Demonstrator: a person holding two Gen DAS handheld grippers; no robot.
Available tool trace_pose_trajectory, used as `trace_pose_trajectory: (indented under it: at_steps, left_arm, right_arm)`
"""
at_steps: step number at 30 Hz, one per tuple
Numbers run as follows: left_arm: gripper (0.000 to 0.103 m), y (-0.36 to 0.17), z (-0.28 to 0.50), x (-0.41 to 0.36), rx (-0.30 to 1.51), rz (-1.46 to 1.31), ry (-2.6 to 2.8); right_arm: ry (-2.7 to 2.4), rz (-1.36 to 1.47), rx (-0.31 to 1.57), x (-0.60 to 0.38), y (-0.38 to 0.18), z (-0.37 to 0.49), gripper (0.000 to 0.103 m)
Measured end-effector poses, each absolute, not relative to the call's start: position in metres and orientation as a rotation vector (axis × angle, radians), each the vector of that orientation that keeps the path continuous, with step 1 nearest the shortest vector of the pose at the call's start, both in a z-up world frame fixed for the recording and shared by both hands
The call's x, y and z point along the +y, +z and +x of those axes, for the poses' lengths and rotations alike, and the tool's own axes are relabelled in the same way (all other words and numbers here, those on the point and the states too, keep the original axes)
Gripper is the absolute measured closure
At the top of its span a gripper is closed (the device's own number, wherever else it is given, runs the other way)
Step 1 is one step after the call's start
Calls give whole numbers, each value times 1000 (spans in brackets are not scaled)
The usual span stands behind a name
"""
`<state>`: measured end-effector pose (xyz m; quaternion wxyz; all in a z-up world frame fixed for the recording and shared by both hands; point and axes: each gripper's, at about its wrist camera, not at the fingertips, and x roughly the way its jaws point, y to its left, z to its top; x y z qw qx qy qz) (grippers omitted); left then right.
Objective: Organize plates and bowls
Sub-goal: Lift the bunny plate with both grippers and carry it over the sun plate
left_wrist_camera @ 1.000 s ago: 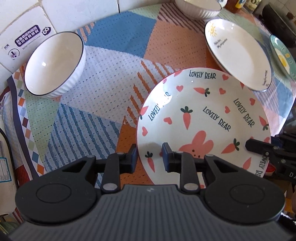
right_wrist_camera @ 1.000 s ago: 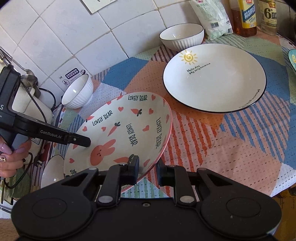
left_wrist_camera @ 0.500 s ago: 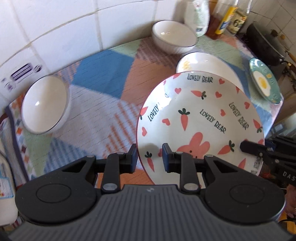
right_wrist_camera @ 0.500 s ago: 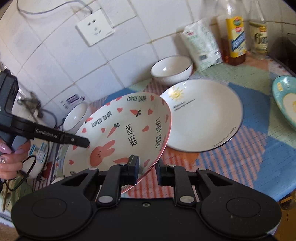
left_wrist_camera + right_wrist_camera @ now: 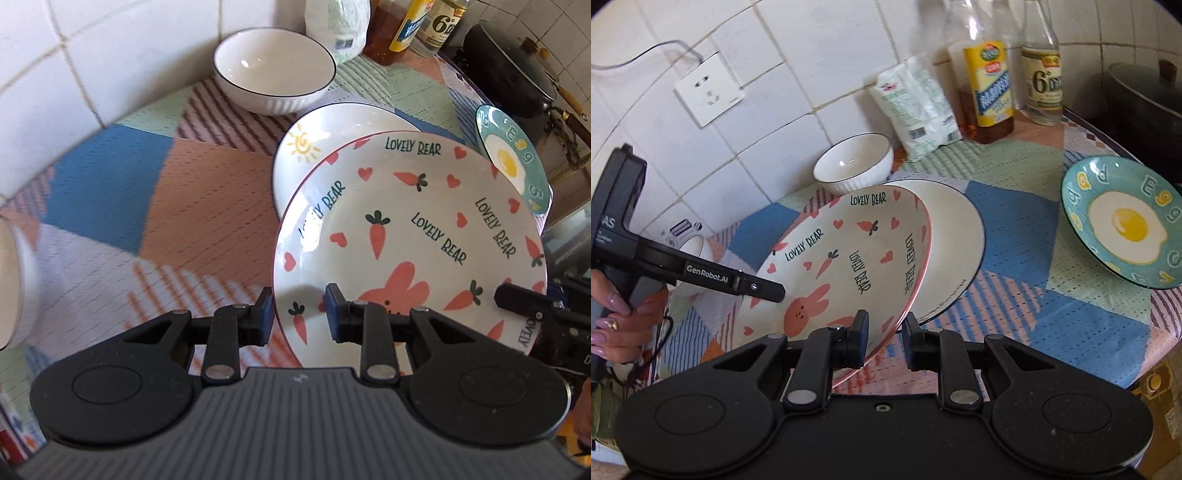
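White wall tiles (image 5: 768, 122) back a patchwork cloth (image 5: 207, 177) — each hand-held gripper (image 5: 299, 314) (image 5: 884, 334) pinches the carrot plate (image 5: 410, 236) rim.

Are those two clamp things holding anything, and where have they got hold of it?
Yes: the bunny plate. The left gripper and the right gripper each pinch its rim, on opposite sides.

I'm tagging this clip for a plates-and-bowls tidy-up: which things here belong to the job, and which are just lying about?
Part of the job:
- carrot-and-rabbit plate, gripped by left claw and right claw
- sun plate
- fried-egg plate
- white ribbed bowl

Lying about:
- oil bottle
- clear bottle
- white packet
- dark pan
- wall socket
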<state>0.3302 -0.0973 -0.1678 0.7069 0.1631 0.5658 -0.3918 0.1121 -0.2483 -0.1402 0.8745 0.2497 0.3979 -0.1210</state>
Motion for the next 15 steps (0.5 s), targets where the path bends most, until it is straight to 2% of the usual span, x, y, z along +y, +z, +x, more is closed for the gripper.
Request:
trace_pose_trajectory:
  at_steps: [15]
  left_arm:
    - [76, -178, 357, -137, 1241, 483, -863]
  right_arm:
    - [-256, 515, 897, -284, -165, 151, 79]
